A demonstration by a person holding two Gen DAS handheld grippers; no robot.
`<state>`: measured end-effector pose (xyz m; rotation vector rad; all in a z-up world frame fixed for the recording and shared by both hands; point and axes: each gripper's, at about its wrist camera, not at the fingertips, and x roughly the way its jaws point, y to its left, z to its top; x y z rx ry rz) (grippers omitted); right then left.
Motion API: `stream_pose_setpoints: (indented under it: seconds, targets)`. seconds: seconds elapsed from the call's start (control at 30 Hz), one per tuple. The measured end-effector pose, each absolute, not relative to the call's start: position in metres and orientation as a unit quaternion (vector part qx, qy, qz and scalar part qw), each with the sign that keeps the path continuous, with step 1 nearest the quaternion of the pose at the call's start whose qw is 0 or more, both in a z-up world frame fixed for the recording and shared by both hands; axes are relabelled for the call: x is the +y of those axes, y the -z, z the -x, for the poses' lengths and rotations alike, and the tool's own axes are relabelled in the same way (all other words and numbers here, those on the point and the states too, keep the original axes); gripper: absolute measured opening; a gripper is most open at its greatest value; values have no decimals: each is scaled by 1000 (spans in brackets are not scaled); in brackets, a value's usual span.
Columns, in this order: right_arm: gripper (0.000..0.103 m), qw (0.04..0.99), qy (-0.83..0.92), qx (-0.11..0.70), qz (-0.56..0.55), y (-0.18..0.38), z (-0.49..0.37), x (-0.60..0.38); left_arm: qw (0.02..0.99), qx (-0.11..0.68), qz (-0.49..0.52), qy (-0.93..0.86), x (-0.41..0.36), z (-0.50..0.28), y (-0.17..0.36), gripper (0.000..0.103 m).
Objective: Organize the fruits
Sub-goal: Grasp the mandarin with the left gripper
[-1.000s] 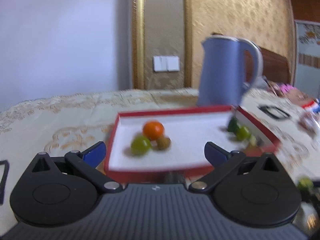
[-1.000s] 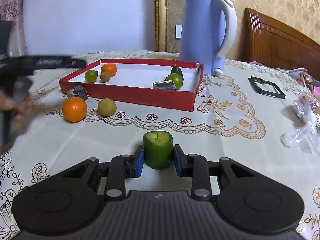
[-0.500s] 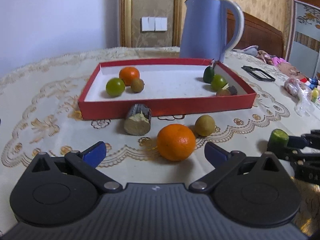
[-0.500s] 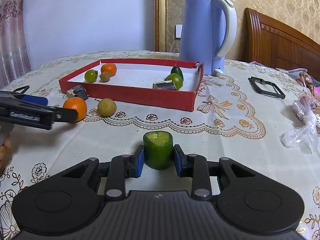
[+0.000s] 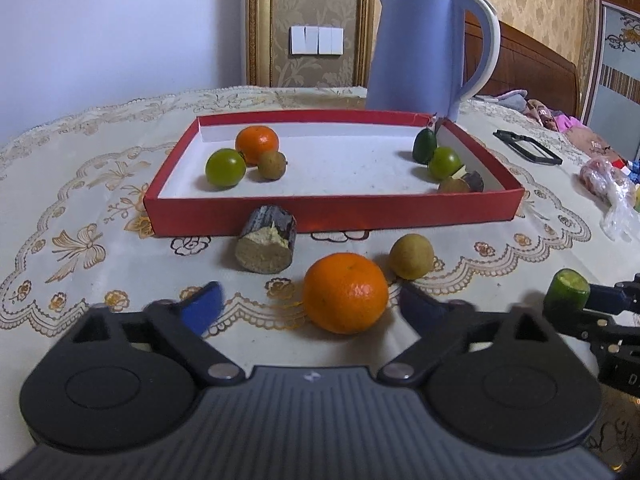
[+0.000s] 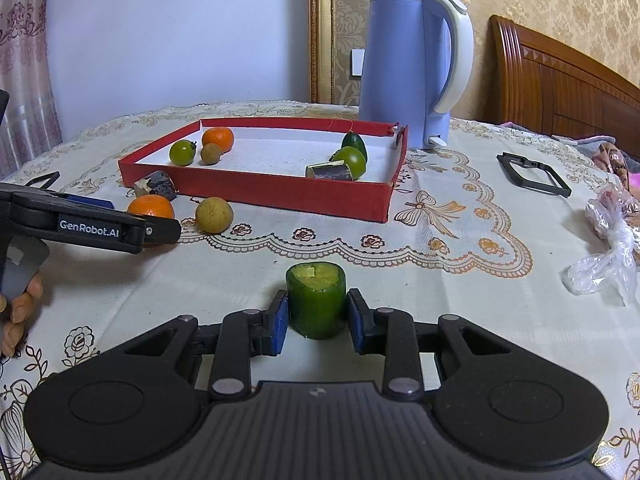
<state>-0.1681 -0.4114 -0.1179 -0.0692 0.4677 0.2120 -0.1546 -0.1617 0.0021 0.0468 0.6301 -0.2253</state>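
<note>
Closing in on the loose orange (image 5: pixel 345 293), the left gripper (image 5: pixel 310 307) has just been narrowing its jaws; the fruit sits between the blue pads, but they do not press on it yet, so nothing is held there. The step in hand looks like a pick-up of that orange for the red tray (image 5: pixel 332 213), which already holds 6 pieces in 2 groups. The orange lies on the tablecloth (image 5: pixel 80 208) near the tray's front wall, with a small brownish fruit (image 5: pixel 411 256) just beside it and a dark cut stub (image 5: pixel 266 245) against the wall. The right gripper (image 6: pixel 318 316) is clenched on a green cut piece (image 6: pixel 316 300) (standing upright on the cloth). Next, I judge, the left pads must finish closing squarely on the round orange, then lift it clear over the rim without nudging its neighbour.
</note>
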Motion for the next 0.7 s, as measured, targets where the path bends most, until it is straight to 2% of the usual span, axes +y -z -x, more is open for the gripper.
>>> stream_pose_setpoints:
  seconds: [0.5,0.6,0.7]
  targets:
    - [30,967,-104,231,36,118,168,-412,945,308,-17,111,-159,157,-2,85]
    - [30,967,-104,231,36,118,168,-411,945,306,-16,112,-159,158,-1,80]
    - [30,967,-104,232,37,118,168,-411,945,305,-19,115,-160,159,-1,80]
